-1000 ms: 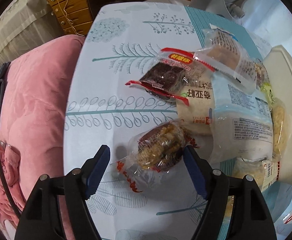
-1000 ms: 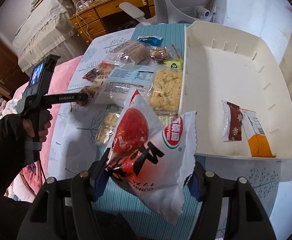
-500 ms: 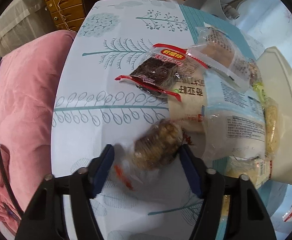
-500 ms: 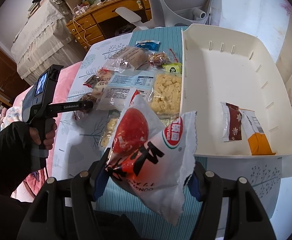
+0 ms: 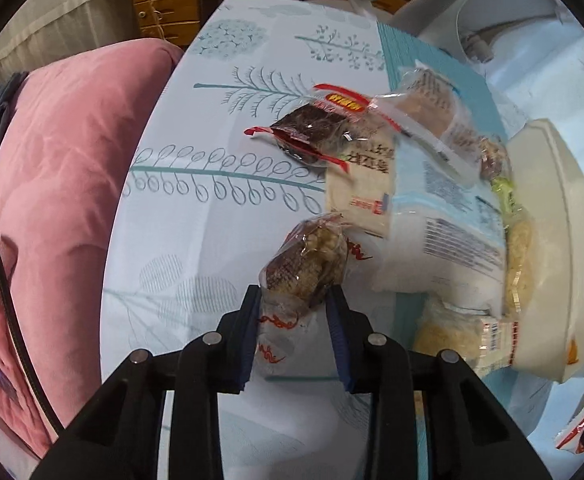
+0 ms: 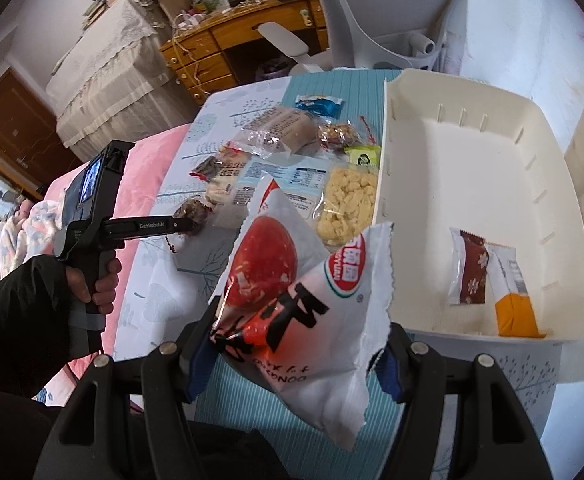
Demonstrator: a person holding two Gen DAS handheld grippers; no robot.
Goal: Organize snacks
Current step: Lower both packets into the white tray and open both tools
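Observation:
My left gripper (image 5: 294, 312) is shut on a clear packet of brown nut snack (image 5: 304, 266), lifted slightly off the patterned tablecloth; the packet also shows in the right wrist view (image 6: 192, 213). My right gripper (image 6: 292, 356) is shut on a white and red snack bag (image 6: 296, 308), held above the table's near edge, left of the cream plastic bin (image 6: 572, 216). The bin holds two small packets, one brown (image 6: 470, 270) and one orange and white (image 6: 512, 300).
Several snack packets lie in a pile beside the bin: a dark cake in red wrapper (image 5: 316, 132), a large white bag (image 5: 444, 240), yellow puffs (image 6: 346, 204), a blue packet (image 6: 318, 104). A pink cushion (image 5: 52, 184) lies left of the table. A grey chair (image 6: 388, 12) stands behind.
My left gripper closed on the nut snack packet and raised it a little. My right gripper kept hold of the red and white bag, drifting slightly back.

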